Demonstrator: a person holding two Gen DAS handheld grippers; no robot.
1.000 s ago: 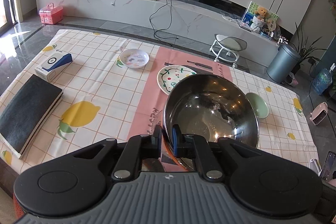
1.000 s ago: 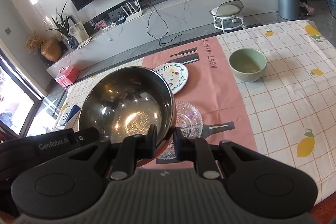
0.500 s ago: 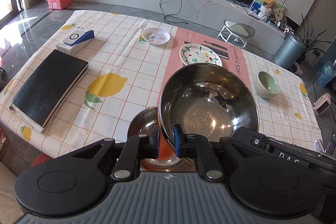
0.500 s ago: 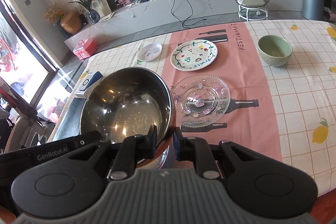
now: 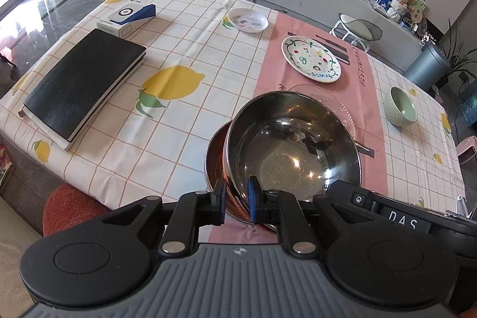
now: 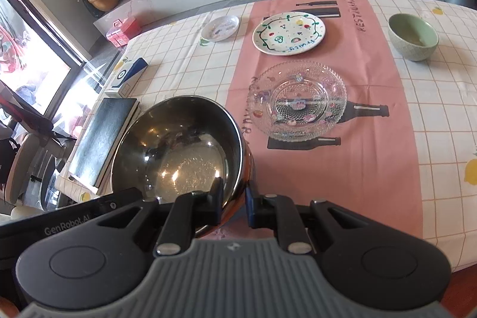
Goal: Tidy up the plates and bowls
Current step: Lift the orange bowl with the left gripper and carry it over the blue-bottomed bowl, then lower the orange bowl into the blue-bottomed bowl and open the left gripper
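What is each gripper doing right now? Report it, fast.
Left gripper: shut on the steel bowl rim.
Right gripper: shut on the same bowl's rim.

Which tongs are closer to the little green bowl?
Right, probably. The right tongs grip the steel bowl rim on the side facing the green bowl. The left tongs grip the opposite side, farther off.

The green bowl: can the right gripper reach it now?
Probably not yet. The right gripper is shut on the steel bowl, as is the left gripper. The path across the cloth to the green bowl looks free.
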